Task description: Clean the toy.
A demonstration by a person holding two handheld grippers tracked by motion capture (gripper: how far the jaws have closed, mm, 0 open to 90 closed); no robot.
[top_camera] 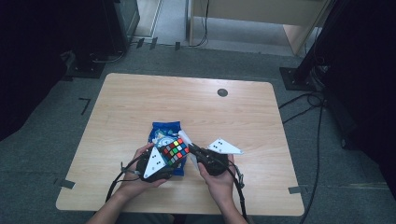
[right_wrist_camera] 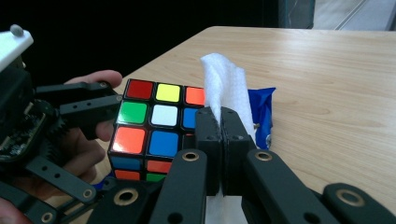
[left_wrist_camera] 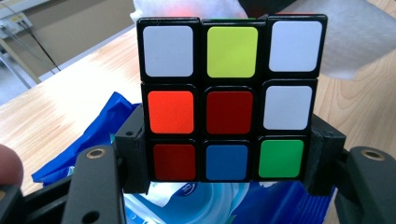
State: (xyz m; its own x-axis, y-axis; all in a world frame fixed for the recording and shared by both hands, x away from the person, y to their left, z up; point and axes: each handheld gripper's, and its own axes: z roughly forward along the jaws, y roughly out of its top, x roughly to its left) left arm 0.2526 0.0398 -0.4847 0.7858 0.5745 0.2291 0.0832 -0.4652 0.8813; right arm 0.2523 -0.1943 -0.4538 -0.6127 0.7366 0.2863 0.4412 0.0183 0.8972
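- Currently, the left gripper (top_camera: pixel 169 157) clamps the Rubik's cube (left_wrist_camera: pixel 229 98) by its lower side faces and holds it above the blue wipe packet (top_camera: pixel 164 132).
- Beside it, the right gripper (right_wrist_camera: pixel 222 126) is closed on a white wet wipe (right_wrist_camera: pixel 224 81), which stands against the cube's side.
- Risk: wiping pressure could twist the cube out of the shallow clamp, or turn a layer.
- Risk: the pinched wipe could slip free.
- Beyond them lies the wooden table (top_camera: pixel 187 100).
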